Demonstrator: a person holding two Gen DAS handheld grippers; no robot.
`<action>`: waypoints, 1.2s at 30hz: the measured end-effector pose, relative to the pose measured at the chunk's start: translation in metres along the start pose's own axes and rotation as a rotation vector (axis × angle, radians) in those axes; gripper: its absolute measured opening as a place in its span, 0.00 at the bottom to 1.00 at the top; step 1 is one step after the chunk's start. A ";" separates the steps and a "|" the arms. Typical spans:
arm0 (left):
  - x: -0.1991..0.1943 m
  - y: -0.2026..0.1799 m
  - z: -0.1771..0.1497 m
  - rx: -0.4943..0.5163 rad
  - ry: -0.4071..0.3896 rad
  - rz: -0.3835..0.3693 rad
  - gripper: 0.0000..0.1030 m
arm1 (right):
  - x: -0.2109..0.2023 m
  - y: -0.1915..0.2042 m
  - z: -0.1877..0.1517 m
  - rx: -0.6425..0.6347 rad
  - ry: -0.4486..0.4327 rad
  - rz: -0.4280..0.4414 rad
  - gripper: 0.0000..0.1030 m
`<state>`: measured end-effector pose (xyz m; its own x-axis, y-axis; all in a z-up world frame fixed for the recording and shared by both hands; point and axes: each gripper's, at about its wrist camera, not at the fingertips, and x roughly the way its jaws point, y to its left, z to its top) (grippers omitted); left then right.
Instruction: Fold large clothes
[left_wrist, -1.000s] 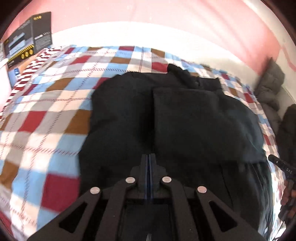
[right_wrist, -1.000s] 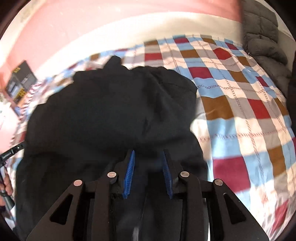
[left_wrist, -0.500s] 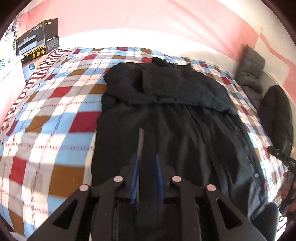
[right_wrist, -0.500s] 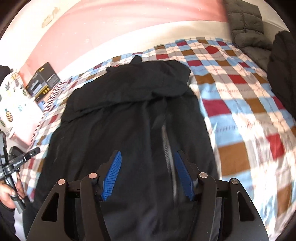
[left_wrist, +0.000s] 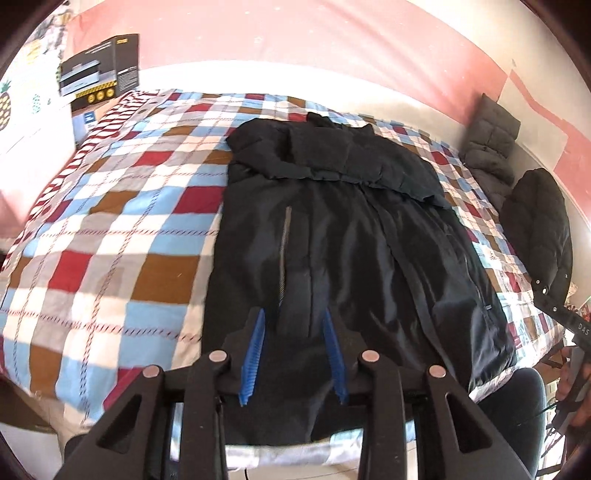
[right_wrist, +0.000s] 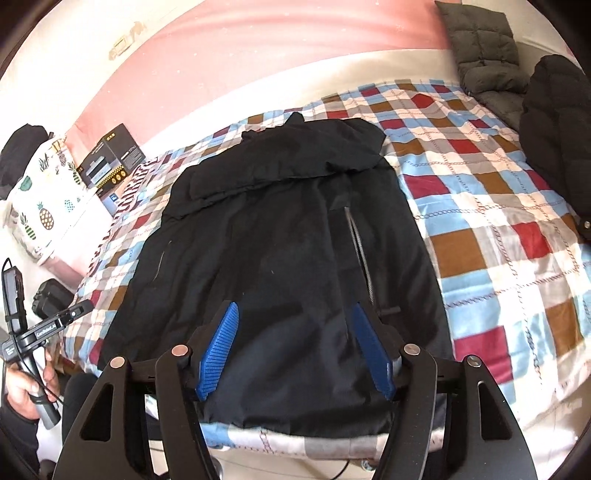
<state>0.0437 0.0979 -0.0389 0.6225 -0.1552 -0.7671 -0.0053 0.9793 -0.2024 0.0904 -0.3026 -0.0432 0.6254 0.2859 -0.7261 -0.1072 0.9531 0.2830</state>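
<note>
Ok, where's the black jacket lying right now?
The black jacket lies flat mid-bed on the checked quilt, hem at the near edge, in front of both open grippers.

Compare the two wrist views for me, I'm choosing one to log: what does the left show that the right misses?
Only the left wrist view shows the left gripper, open.

Only the right wrist view shows the right gripper, open wider, and a pineapple pillow.

Both show the black coat flat on the checked quilt, its top folded down, plus the box and grey jacket.
</note>
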 end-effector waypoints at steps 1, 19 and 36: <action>-0.001 0.003 -0.003 -0.006 0.003 0.003 0.34 | -0.002 -0.001 -0.003 -0.001 -0.001 -0.007 0.63; 0.047 0.056 -0.030 -0.128 0.140 0.076 0.47 | 0.019 -0.084 -0.033 0.157 0.106 -0.094 0.73; 0.079 0.066 -0.051 -0.229 0.205 -0.047 0.53 | 0.058 -0.117 -0.048 0.306 0.291 0.032 0.75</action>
<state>0.0523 0.1432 -0.1441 0.4551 -0.2452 -0.8560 -0.1709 0.9194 -0.3543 0.1024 -0.3925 -0.1481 0.3768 0.3728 -0.8480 0.1388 0.8824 0.4496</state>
